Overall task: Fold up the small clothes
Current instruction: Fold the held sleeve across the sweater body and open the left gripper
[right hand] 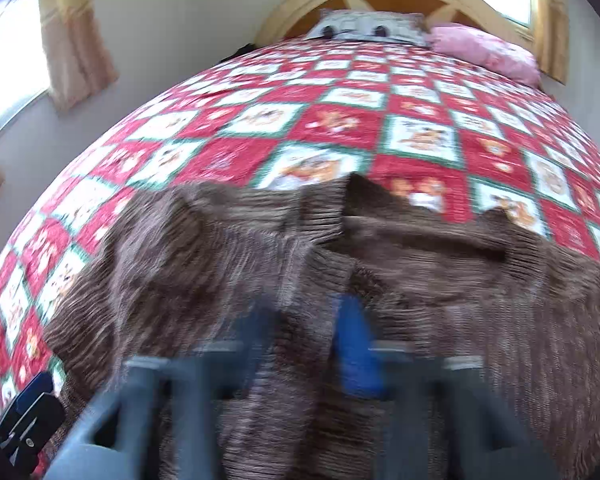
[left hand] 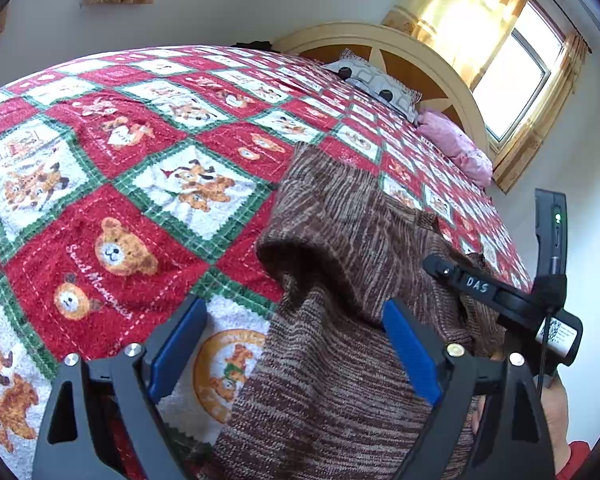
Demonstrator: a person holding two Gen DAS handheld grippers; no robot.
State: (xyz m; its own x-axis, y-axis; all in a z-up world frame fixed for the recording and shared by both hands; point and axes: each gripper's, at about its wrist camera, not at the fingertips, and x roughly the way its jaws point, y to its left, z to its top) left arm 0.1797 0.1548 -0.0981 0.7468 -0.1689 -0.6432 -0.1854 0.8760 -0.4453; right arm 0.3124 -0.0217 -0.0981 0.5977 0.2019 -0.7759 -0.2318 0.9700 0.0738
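A brown striped knit garment (left hand: 340,248) lies rumpled on the red, white and green teddy-bear quilt (left hand: 112,208). My left gripper (left hand: 296,332) is open, its blue pads (left hand: 178,352) wide apart, the garment's edge passing between them near the right pad. In the right wrist view, blurred by motion, the garment (right hand: 220,248) spreads across the near quilt (right hand: 340,120). My right gripper (right hand: 306,332) has its blue pads (right hand: 354,344) close together with a fold of the garment between them. The right gripper also shows at the left wrist view's right edge (left hand: 500,300).
A patterned grey pillow (left hand: 374,84) and a pink pillow (left hand: 456,146) lie by the arched wooden headboard (left hand: 400,46). Curtained windows (left hand: 516,68) stand behind the bed. The left gripper shows at the lower left of the right wrist view (right hand: 24,424).
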